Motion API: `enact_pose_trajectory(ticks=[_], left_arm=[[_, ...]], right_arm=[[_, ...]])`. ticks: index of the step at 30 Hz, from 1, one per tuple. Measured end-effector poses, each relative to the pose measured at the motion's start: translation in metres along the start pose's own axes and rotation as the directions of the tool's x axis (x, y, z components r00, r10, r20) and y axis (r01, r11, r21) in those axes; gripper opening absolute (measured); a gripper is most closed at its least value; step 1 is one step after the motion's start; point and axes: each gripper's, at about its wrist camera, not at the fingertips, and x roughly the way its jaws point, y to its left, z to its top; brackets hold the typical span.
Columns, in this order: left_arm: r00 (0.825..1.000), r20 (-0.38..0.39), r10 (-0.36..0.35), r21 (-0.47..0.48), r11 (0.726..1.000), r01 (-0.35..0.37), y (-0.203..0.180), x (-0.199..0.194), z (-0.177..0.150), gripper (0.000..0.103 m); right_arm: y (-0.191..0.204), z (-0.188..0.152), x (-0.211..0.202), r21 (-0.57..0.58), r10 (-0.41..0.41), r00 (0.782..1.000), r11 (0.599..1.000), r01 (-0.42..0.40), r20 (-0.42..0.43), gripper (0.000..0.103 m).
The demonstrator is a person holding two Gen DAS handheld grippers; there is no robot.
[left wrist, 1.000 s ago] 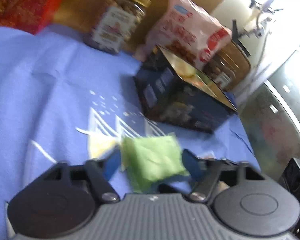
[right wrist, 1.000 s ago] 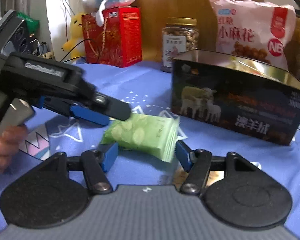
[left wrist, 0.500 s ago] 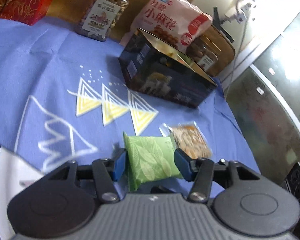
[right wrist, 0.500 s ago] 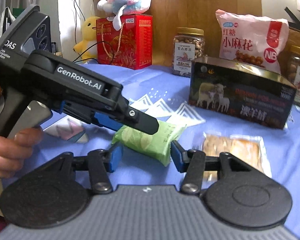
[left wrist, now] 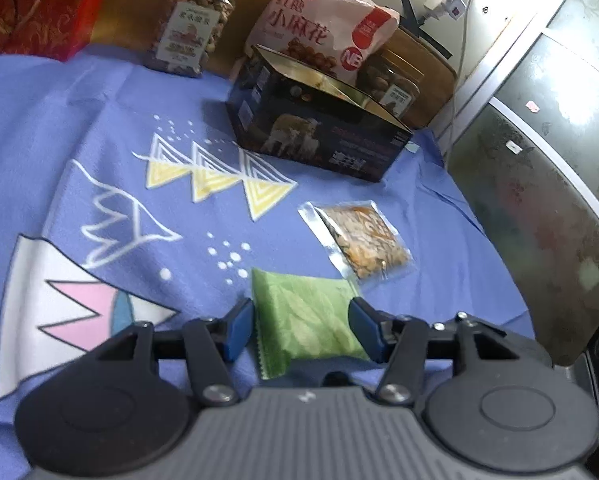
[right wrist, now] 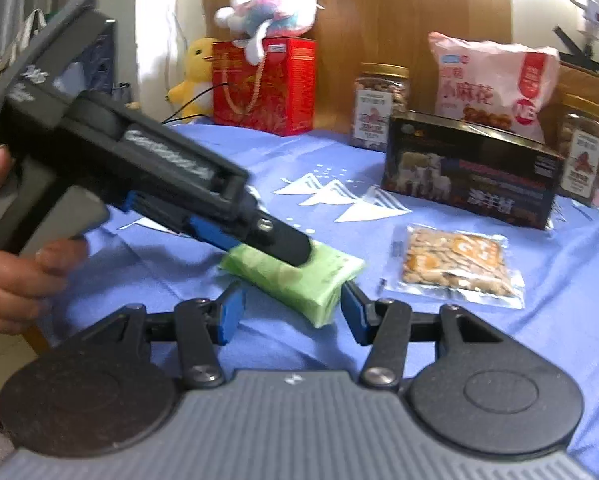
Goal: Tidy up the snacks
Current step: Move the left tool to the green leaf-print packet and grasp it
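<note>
A green snack packet (left wrist: 305, 320) lies on the blue cloth between the pads of my left gripper (left wrist: 301, 330), which is shut on it. In the right wrist view the left gripper (right wrist: 287, 246) lies over the same packet (right wrist: 299, 280). My right gripper (right wrist: 289, 314) is open, with its jaws on either side of the packet's near end and gaps at both sides. A clear packet of nut brittle (left wrist: 359, 240) (right wrist: 451, 264) lies flat just beyond. An open dark box (left wrist: 319, 136) (right wrist: 471, 176) stands further back.
At the back stand a pink snack bag (right wrist: 495, 80), nut jars (right wrist: 379, 106) (right wrist: 583, 148), a red gift box (right wrist: 267, 84) and plush toys (right wrist: 271, 16). The cloth's right edge (left wrist: 495, 248) drops off beside a grey cabinet (left wrist: 559, 184).
Both grippers have drawn back from the dark box toward the near edge of the cloth, the left one carrying the green packet. The nut brittle packet has come into view.
</note>
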Motion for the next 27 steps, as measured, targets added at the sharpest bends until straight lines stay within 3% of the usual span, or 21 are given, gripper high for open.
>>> enact_pose_trajectory(ticks=[6,11,21,26,27], left_arm=[[0.999,0.026,0.038,0.027,0.999,-0.039,-0.006,-0.006,0.003,0.061],[1.000,0.018,0.019,0.066,0.998,-0.020,-0.014,0.001,0.006,0.069],[0.999,-0.007,0.037,0.072,0.997,-0.037,-0.015,0.012,0.001,0.069],[0.998,0.014,0.065,0.099,0.993,-0.067,-0.016,0.007,-0.009,0.069],[0.997,0.019,0.070,0.108,0.992,-0.072,-0.016,0.006,-0.010,0.069]], right_arm=[[-0.014,-0.005,0.000,0.075,-0.020,1.000,0.997,0.020,-0.003,0.056],[-0.015,-0.007,0.003,0.095,-0.014,1.000,0.995,0.016,-0.018,0.057],[-0.014,-0.016,0.000,0.125,-0.043,0.999,0.991,0.040,0.017,0.065],[-0.006,-0.019,0.002,0.111,-0.065,0.998,0.992,0.062,0.022,0.095],[-0.003,-0.021,0.003,0.097,-0.077,0.997,0.992,0.074,0.025,0.096]])
